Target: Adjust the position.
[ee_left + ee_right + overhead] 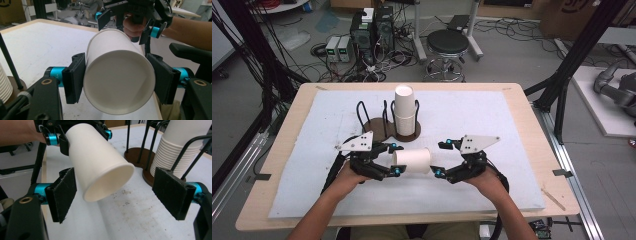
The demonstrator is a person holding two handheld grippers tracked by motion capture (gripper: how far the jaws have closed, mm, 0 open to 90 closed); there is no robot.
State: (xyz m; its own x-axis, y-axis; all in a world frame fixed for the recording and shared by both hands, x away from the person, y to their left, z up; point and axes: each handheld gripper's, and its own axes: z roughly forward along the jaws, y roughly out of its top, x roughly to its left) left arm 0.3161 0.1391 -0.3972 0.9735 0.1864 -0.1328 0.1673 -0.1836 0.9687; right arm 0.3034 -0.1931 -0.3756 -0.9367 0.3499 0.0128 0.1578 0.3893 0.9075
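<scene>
A white paper cup (412,161) hangs on its side a little above the white board, between my two grippers. My left gripper (396,159) is shut on it, its black pads (75,77) pressing both sides of the cup (117,75). My right gripper (439,159) stands open at the cup's other end. In the right gripper view its two pads (63,195) are spread wide on either side of the cup's end (100,167) and do not touch it. A tall stack of white cups (404,112) stands in a wire holder behind.
The wire holder (379,127) has two round brown bases; the left one is empty. The white board (492,115) covers a wooden table (532,130). Beyond the table are a stool (447,45), computers and cables on the floor.
</scene>
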